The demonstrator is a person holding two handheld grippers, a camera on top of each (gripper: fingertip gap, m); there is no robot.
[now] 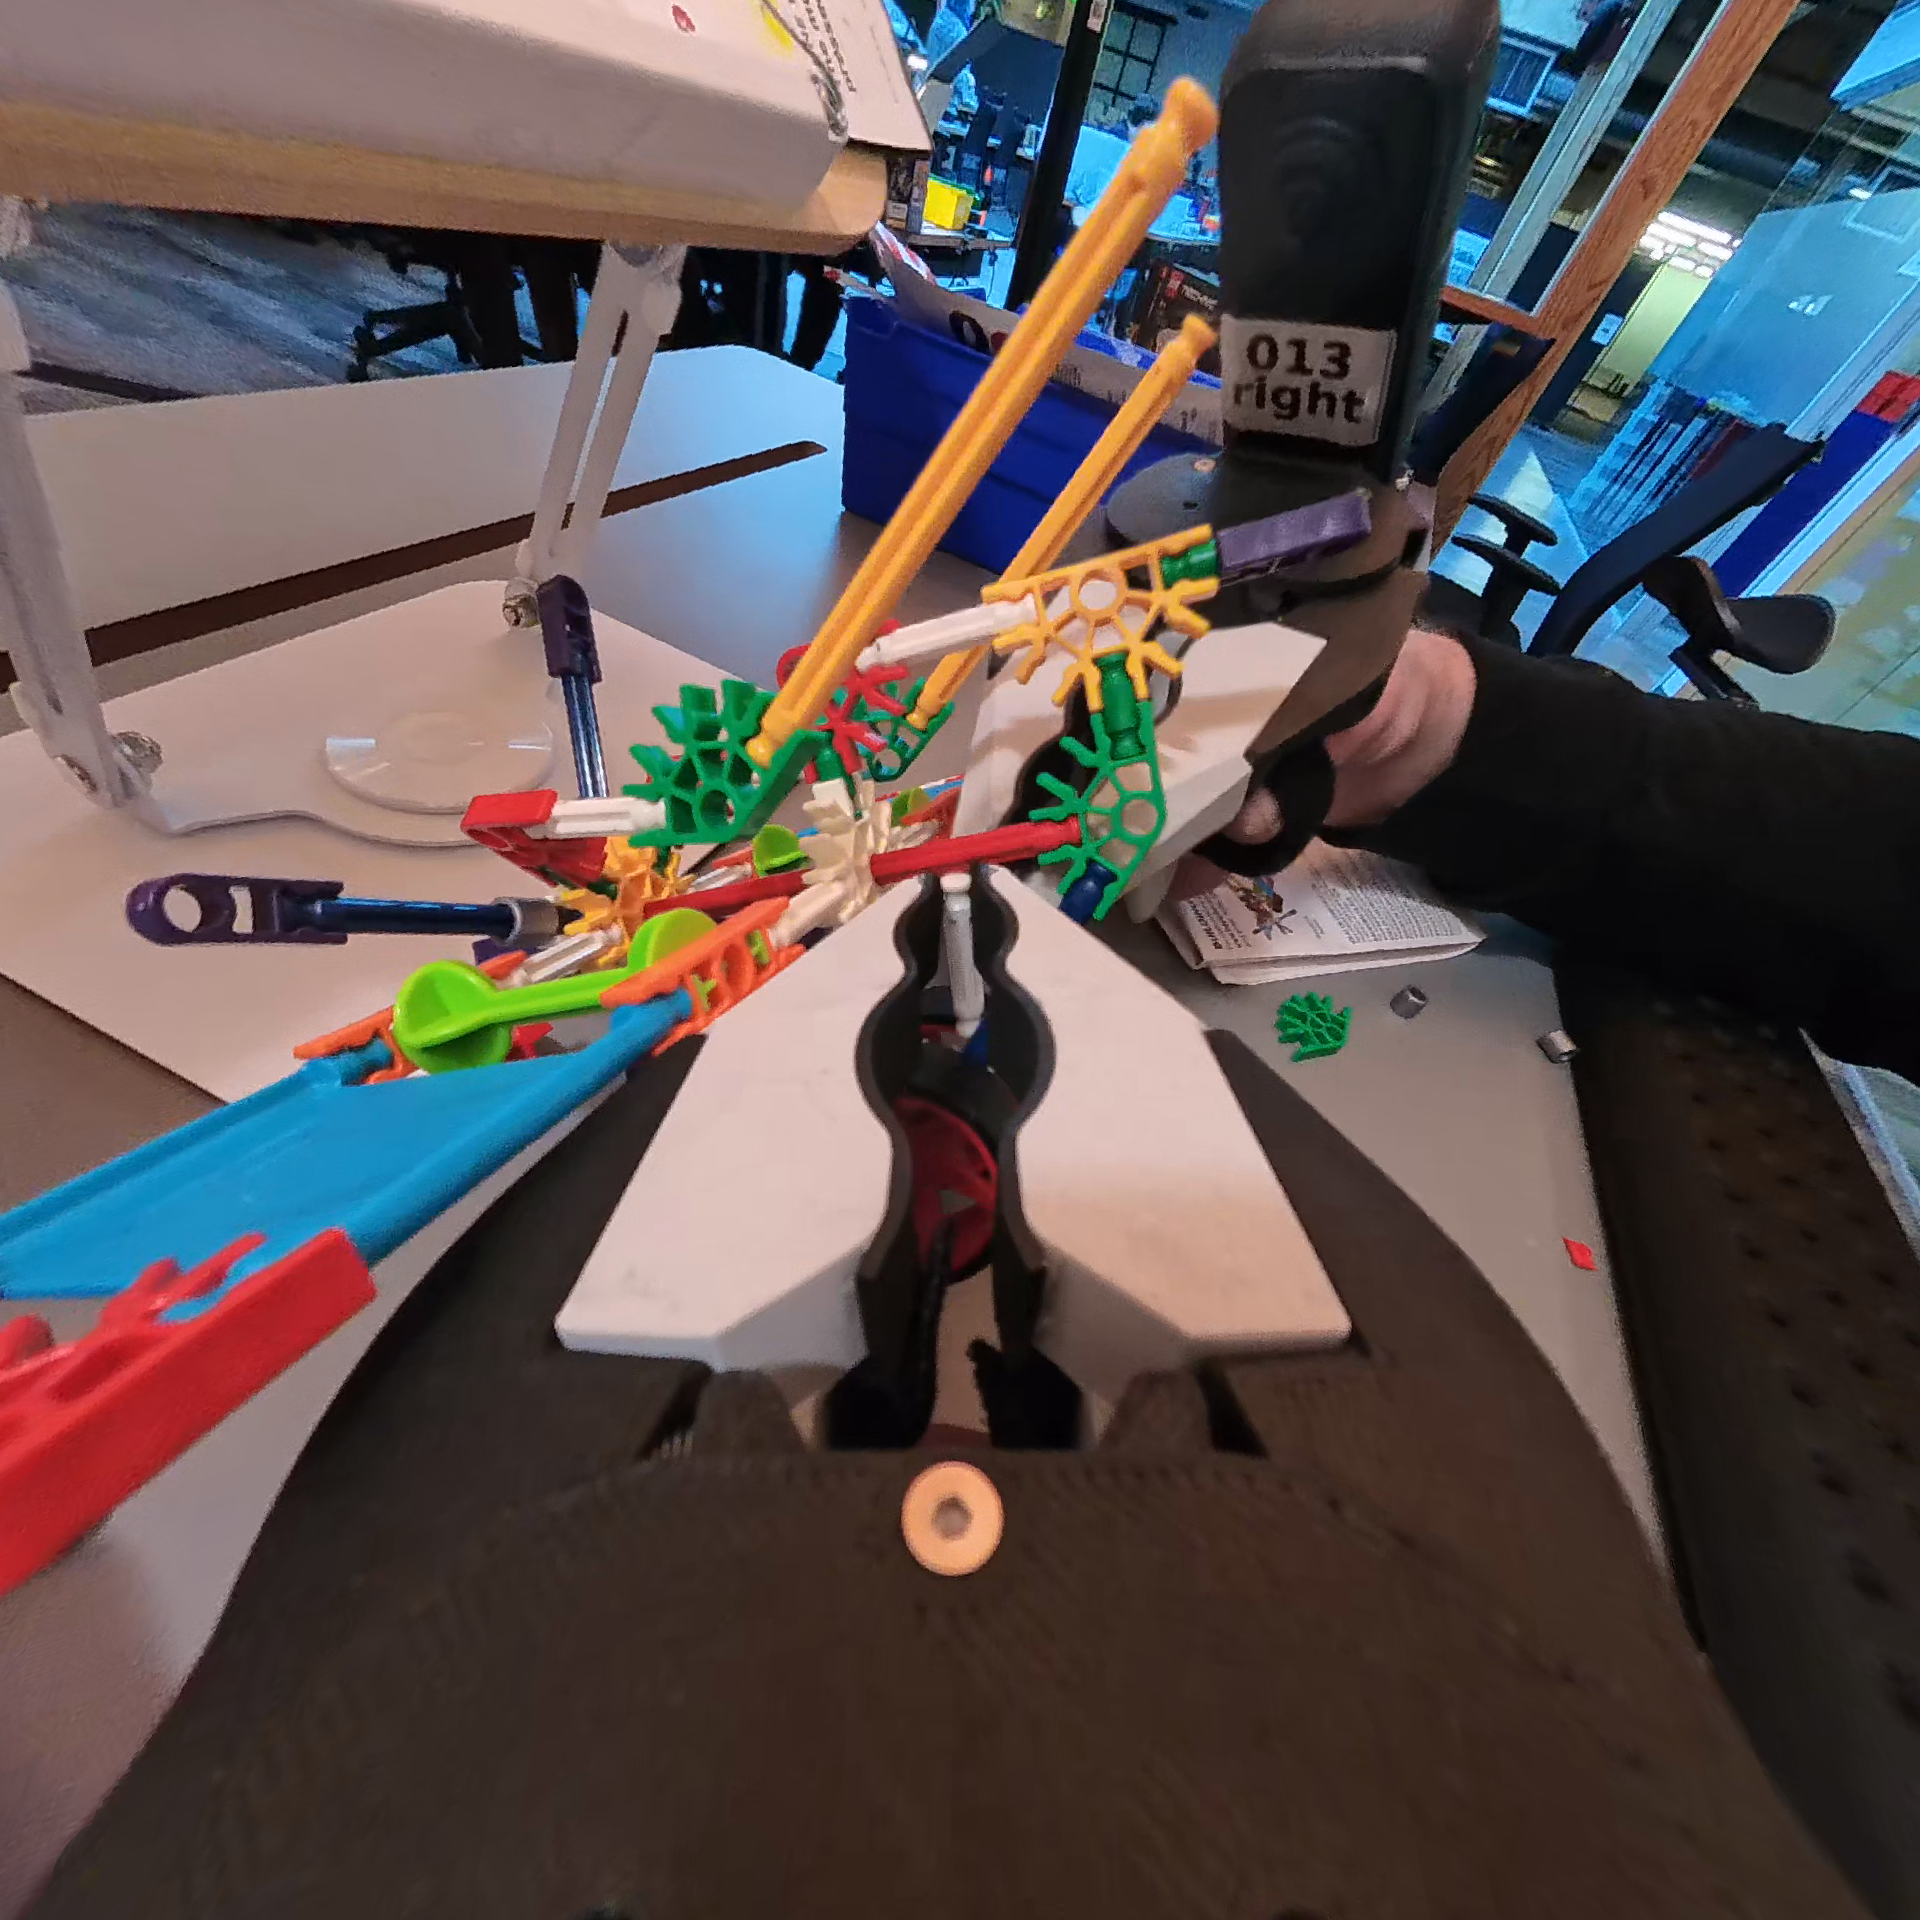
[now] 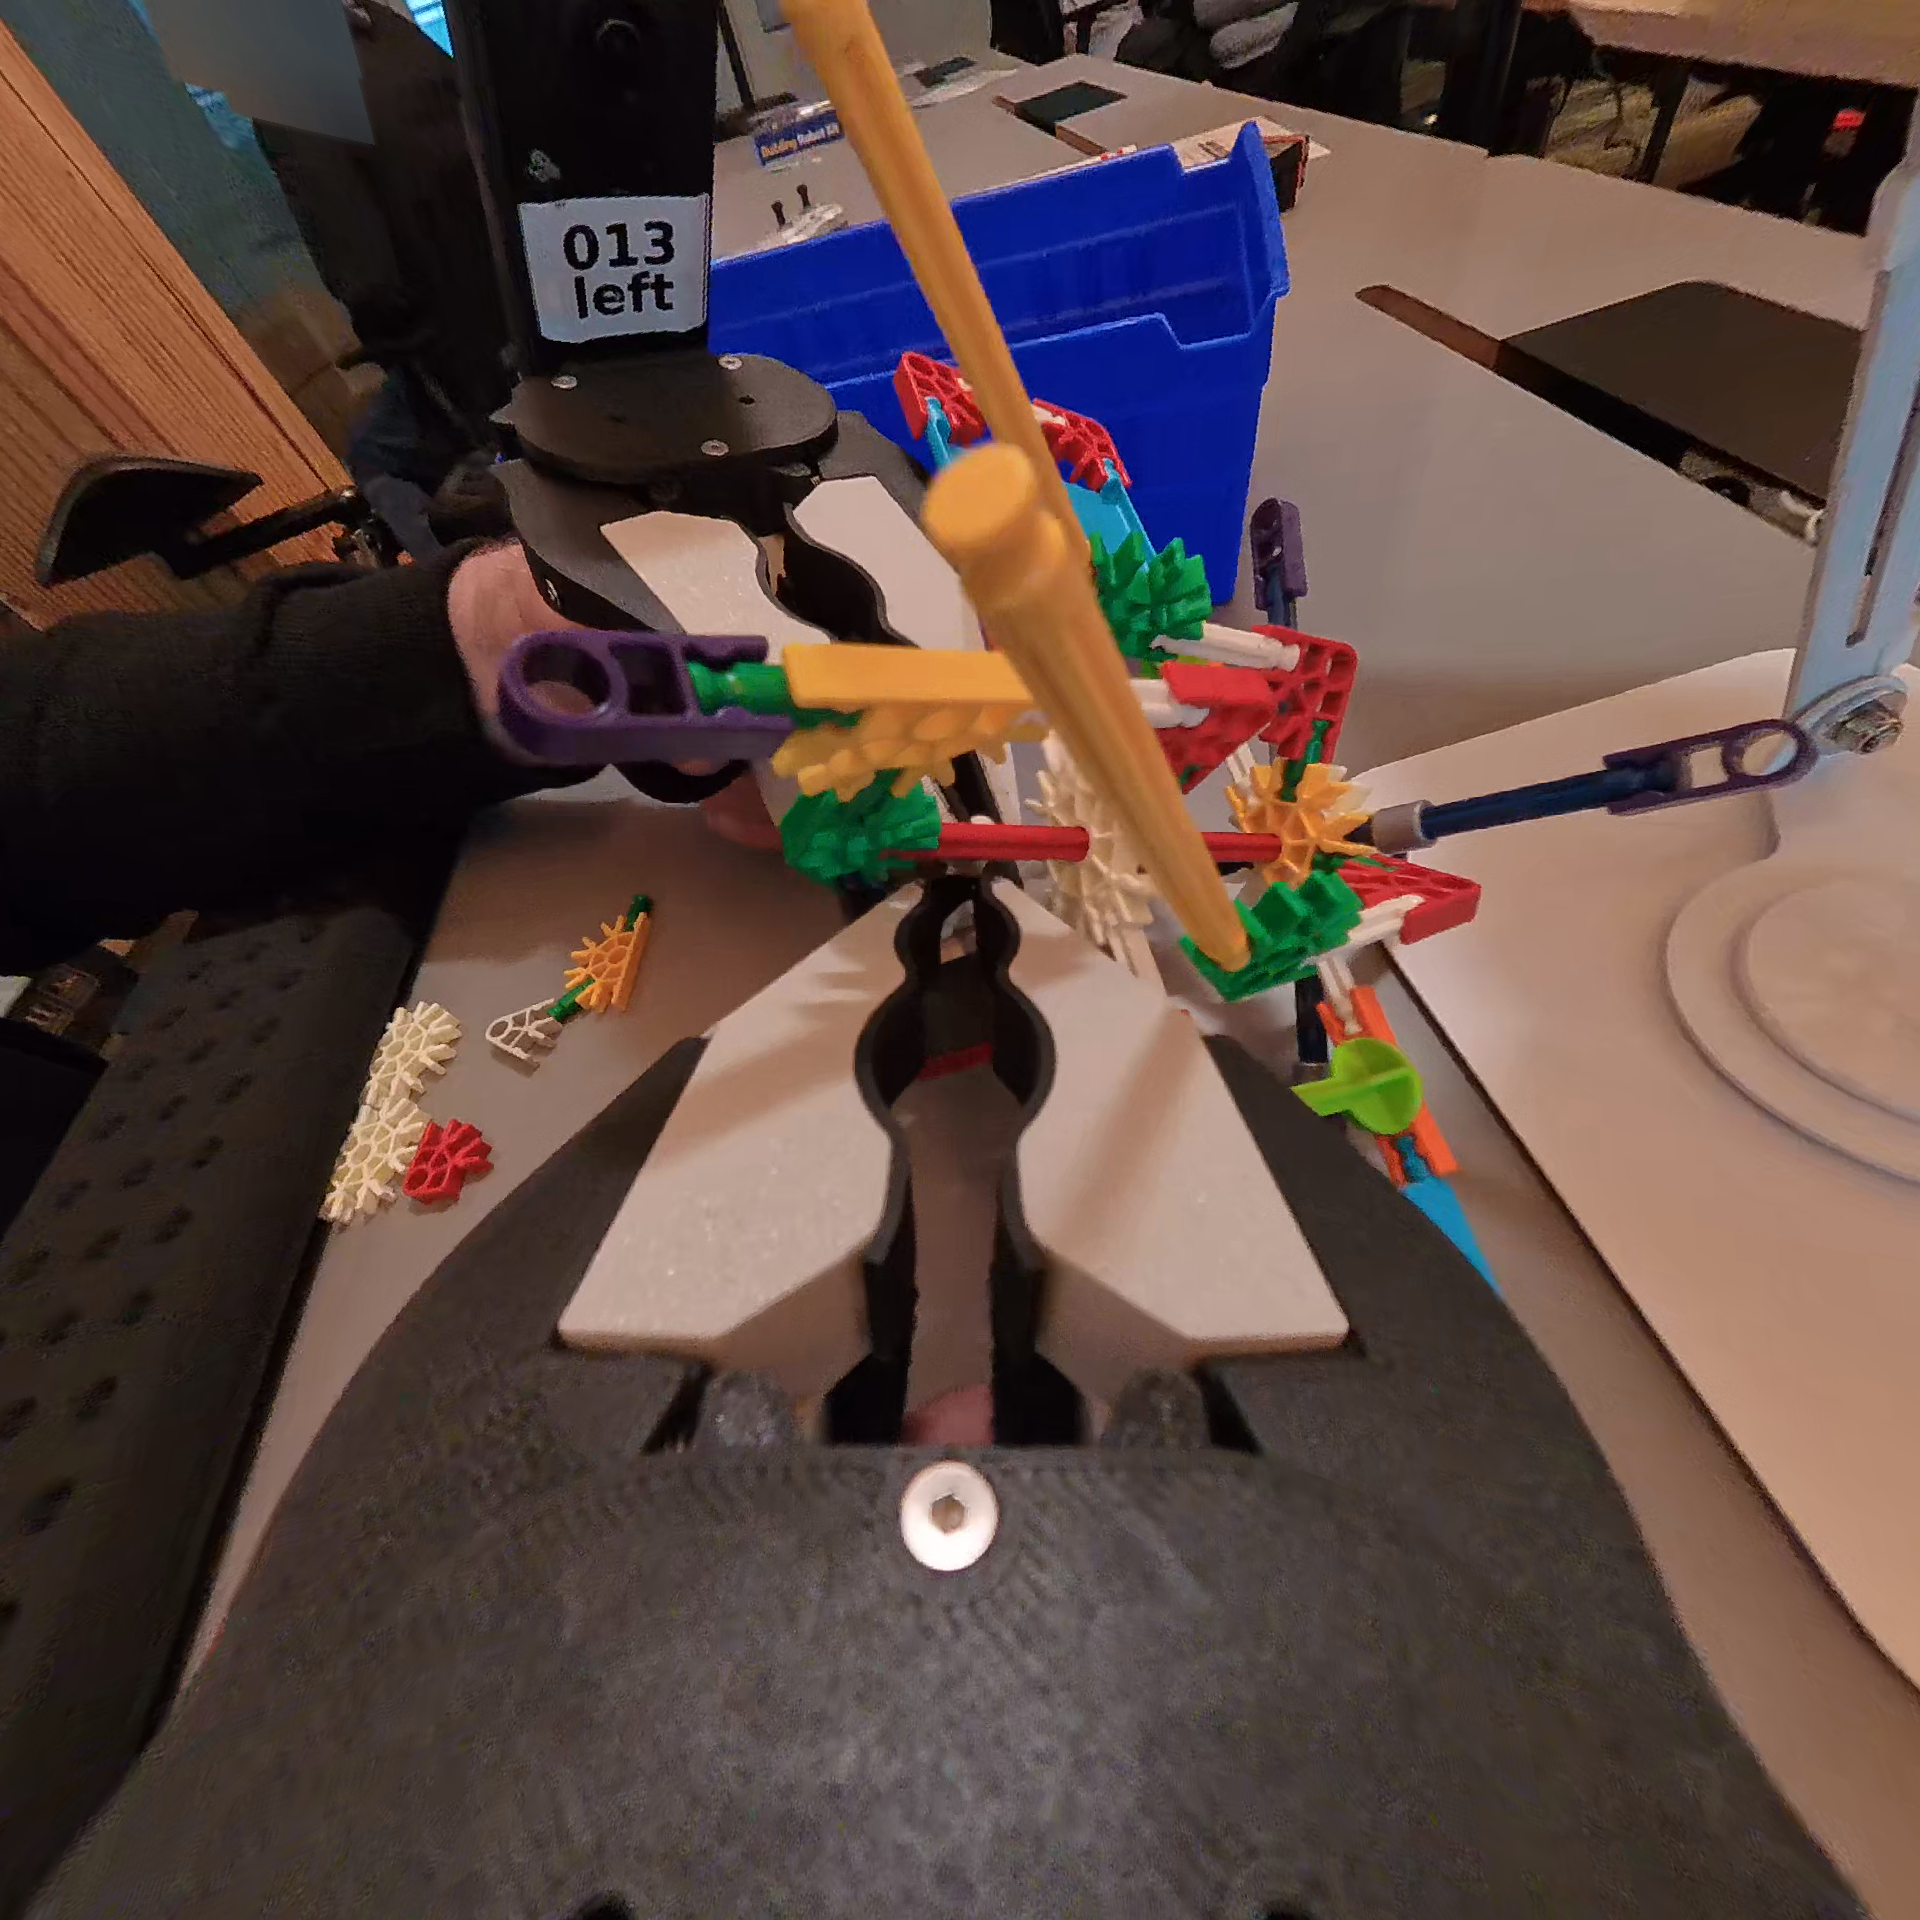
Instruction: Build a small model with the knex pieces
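A colourful construction-toy model (image 1: 727, 790) of rods and connectors is held between both grippers above the grey table. Two long yellow rods (image 1: 966, 416) stick up from it. My left gripper (image 1: 951, 894) is shut on a white rod (image 1: 961, 956) of the model, with a red wheel (image 1: 945, 1174) behind its fingers. My right gripper (image 2: 951, 899) is shut on the model's end, at the green connector (image 2: 852, 831) and red rod (image 2: 987, 842). In the left wrist view its white fingers (image 1: 1205, 748) flank that green connector (image 1: 1112, 790). A purple clip (image 2: 613, 691) sticks out of the model.
A blue bin (image 2: 1143, 312) stands behind the model. A white stand's base (image 1: 312, 748) lies to one side. A folded leaflet (image 1: 1320, 925) and loose connectors, green (image 1: 1311, 1027), white (image 2: 410, 1049), red (image 2: 447, 1158) and yellow (image 2: 608, 961), lie on the table beside a black perforated mat (image 2: 156, 1143). My two grippers' fingertips are within a few centimetres of each other.
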